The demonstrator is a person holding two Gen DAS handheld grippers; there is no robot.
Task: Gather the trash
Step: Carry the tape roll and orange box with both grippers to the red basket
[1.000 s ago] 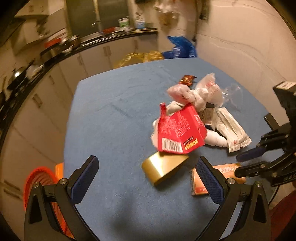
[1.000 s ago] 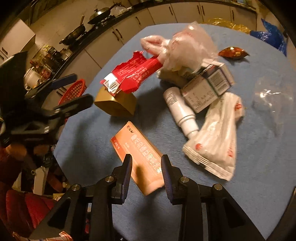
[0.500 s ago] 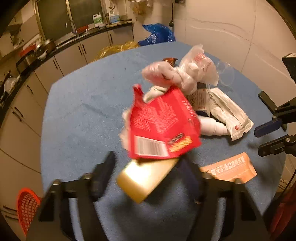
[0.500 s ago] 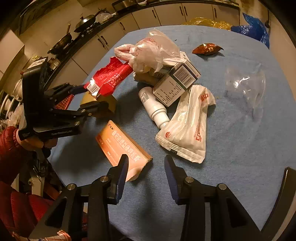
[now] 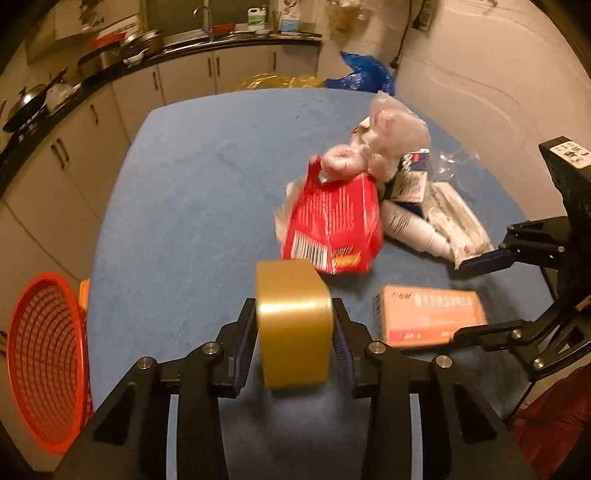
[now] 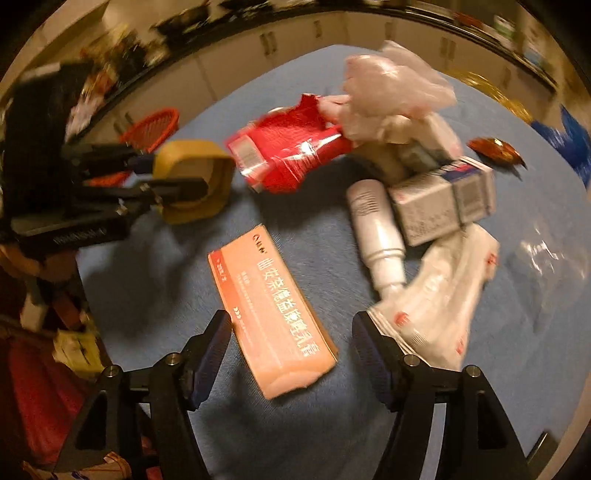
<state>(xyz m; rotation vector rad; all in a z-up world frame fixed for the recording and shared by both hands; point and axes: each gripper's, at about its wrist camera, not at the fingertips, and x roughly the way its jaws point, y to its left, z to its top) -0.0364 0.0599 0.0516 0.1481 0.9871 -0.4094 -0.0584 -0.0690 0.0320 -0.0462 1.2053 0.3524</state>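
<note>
Now left fingers (image 5: 294,334) clamp glossy gold box (image 5: 293,325); right fingers (image 6: 291,354) apart w/ orange carton (image 6: 271,319) between

A home kitchen: a dark counter (image 5: 110,70) curves from nine to twelve o'clock over pale cabinets (image 5: 184,79), carrying pans (image 5: 29,99), a tap (image 5: 202,11) and bottles (image 5: 255,20). A blue-clothed table (image 5: 184,192) fills the centre, a red basket (image 5: 44,362) at eight o'clock.

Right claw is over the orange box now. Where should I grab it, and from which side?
Grip the orange box across its narrow width, at the near end, coming straight down from above. It lies flat on the blue cloth with both long edges free. The right claw, whose jaws have just been opening, already straddles that end without touching.
</note>
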